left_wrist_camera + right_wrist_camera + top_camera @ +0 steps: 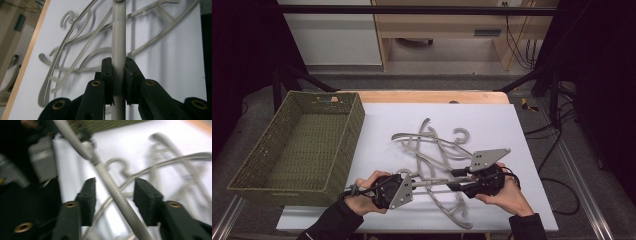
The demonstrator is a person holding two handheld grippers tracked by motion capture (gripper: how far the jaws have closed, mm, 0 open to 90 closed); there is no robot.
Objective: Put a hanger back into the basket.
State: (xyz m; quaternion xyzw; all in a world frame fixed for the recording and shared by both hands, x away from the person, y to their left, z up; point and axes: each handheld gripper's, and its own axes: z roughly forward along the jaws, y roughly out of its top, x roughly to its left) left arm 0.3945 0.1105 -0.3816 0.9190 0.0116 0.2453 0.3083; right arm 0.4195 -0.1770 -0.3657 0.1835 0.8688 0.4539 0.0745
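A white board (522, 130) is laid over a wooden table (432, 96), and on it a tangle of grey plastic hangers (432, 150) is spread from the centre toward 6 o'clock, hooks pointing toward 12 and 1 o'clock. One hanger's straight grey bar (429, 184) is raised level at about 6 o'clock of the board, spanning the gap between the two grippers. The left gripper (411, 184) is seen at roughly 7 o'clock in the high view, held in the left hand (367, 192), its grey three-cornered plate facing the camera; in the left gripper view its jaws are clamped narrowly on the bar (118, 50), the pads (108, 72) pressed against both sides of it. The right gripper (452, 184) is seen at about 5 o'clock, held in the right hand (504, 192), pointed toward the left gripper. In the right gripper view, which is blurred, its jaws stand apart with the bar (112, 192) passing diagonally between them, and a gap is visible between each pad (146, 200) and the bar. A woven olive-green basket (347, 130) is placed at 9 o'clock, overhanging the left edge of the board, with nothing lying inside it. Behind the table, at 12 o'clock, pale cabinets (332, 35) and hanging black cables (522, 45) are noted.
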